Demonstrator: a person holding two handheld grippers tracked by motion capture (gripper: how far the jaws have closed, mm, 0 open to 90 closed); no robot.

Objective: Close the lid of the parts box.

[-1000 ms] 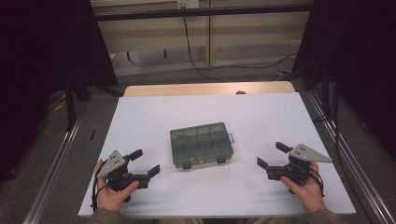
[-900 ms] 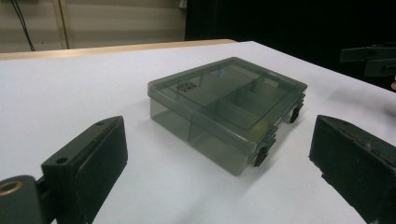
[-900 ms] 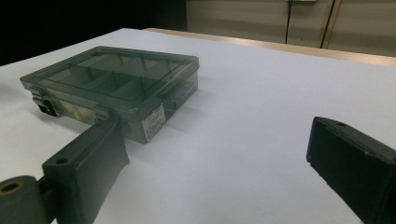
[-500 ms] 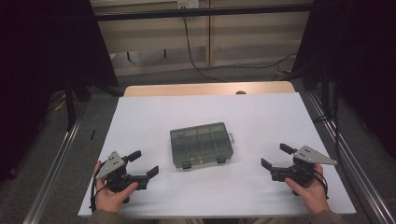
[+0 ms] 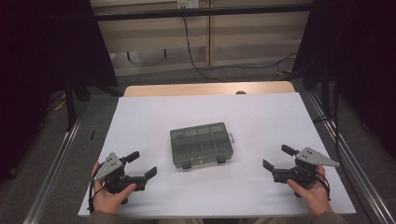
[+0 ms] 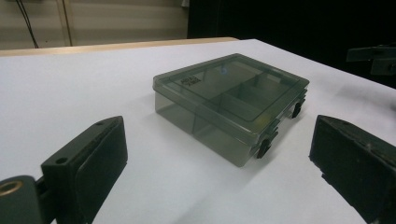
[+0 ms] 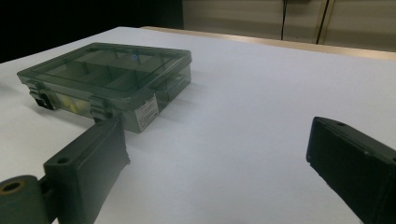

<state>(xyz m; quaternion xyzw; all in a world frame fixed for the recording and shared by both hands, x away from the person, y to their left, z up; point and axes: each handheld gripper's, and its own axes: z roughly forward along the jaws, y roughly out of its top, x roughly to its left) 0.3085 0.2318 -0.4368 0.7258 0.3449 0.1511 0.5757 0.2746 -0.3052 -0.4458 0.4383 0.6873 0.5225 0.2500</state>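
Where the white table sheet [image 5: 210,116] meets its near edge, the left gripper [image 5: 139,164] and right gripper [image 5: 276,157] rest in the person's hands, jaws spread and holding nothing. Between them, farther in, lies the smoky translucent plastic compartment box [image 5: 201,144] (lid closed). Beyond: wooden table edge [image 5: 205,88], grey floor, trailing black cables [image 5: 205,70], dark curtains.

no readable text anywhere. dark embossed marking on the lid of the compartment box [image 6: 231,103], too blurred to make out. white sticker on its side wall [image 7: 148,110], print too small to read.
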